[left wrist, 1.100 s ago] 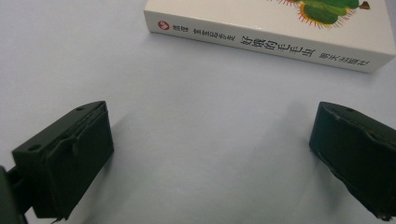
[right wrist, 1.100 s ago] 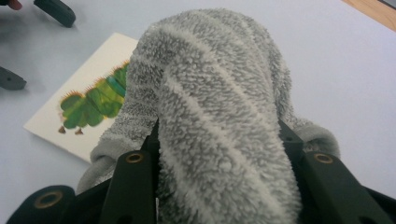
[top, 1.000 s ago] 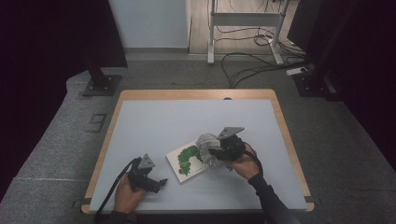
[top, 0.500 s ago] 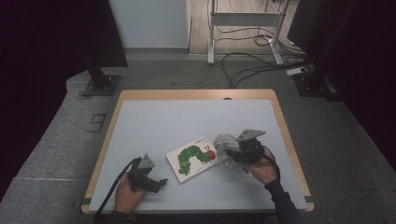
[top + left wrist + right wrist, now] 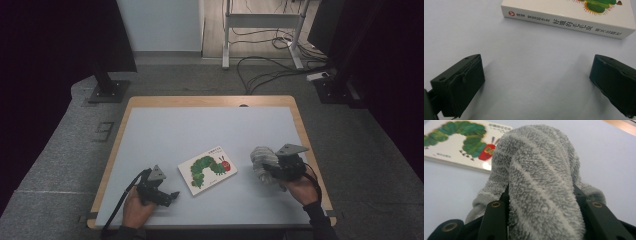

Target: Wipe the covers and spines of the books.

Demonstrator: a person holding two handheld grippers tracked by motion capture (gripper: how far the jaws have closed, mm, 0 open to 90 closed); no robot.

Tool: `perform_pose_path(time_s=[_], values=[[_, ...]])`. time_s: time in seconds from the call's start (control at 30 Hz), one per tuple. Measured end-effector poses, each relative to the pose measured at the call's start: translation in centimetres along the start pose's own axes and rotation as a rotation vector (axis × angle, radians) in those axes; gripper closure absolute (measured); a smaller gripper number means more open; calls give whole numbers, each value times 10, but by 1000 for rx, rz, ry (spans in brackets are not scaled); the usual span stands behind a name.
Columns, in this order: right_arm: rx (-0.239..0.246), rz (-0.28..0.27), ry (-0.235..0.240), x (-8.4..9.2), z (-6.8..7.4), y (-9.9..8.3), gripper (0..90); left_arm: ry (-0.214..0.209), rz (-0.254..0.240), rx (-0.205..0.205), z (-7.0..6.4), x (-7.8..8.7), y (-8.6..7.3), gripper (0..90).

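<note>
Left claw (image 5: 172, 194), black, two-jawed, trailing cable: near edge of the surface, low over it, in the person's left hand (image 5: 136, 210). Jaws stand wide apart with nothing between them; in the left gripper view bare surface lies between the jaws and the book's spine runs across just beyond them.

Right claw (image 5: 264, 172), black, grey three-cornered plate on top: near right part of the surface, in the person's right hand (image 5: 300, 187). Jaws clamped on the cloth below.

Grey fluffy towelling cloth, bunched into a thick ribbed roll (image 5: 541, 185): gripped between the right claw's jaws, bulging out past them toward the book. In the high view it (image 5: 260, 159) sits just right of the book, apart from it.

White hardback picture book with a green caterpillar and red head on the cover (image 5: 207, 169): lying flat, cover up, slightly skewed, near the middle of the surface between the two claws. Spine bears printed characters and a small red mark (image 5: 511, 13).

Pale blue-grey rectangular surface with light wooden rim (image 5: 210, 101): carries all the above.

Beyond: grey carpeted floor (image 5: 165, 75), black stand base (image 5: 108, 92), loose cables (image 5: 265, 75).
</note>
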State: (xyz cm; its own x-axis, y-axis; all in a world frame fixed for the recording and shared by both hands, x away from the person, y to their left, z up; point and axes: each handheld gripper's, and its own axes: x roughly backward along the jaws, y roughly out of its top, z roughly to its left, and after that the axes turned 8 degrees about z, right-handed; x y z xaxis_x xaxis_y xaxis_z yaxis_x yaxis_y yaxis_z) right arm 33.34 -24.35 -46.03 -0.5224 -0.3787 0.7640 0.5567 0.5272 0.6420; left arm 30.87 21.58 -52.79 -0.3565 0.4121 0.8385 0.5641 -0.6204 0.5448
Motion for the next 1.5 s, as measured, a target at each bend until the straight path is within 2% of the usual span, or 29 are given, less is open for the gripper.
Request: perform_pose_path(time_s=[0.5, 0.8, 0.87, 0.9, 0.97, 1.13, 1.23, 1.33, 1.4, 1.5], values=[[-60, 42, -57, 10, -13, -41, 536, 0, 0, 0, 0, 0, 0, 0], [-105, 68, -73, 3, -21, -65, 521, 0, 0, 0, 0, 0, 0, 0], [-116, 91, -57, -4, -24, -72, 477, 0, 0, 0, 0, 0, 0, 0], [-116, 94, -64, -7, -25, -76, 450, 0, 0, 0, 0, 0, 0, 0], [-145, 60, -43, -6, -27, -80, 372, -1, 0, 1, 0, 0, 0, 0], [-115, 57, -83, 3, -22, -76, 170, 0, -1, 0, 0, 0, 0, 0], [-128, 35, -79, 4, -22, -76, 121, 1, 0, 0, 0, 0, 0, 0], [-124, 41, -86, 3, -21, -74, 109, 0, 0, 0, 0, 0, 0, 0], [-134, 39, -78, 3, -23, -72, 61, 0, 0, 0, 0, 0, 0, 0], [-148, 30, -92, 5, -26, -69, 12, 1, 0, 0, 0, 0, 0, 0]])
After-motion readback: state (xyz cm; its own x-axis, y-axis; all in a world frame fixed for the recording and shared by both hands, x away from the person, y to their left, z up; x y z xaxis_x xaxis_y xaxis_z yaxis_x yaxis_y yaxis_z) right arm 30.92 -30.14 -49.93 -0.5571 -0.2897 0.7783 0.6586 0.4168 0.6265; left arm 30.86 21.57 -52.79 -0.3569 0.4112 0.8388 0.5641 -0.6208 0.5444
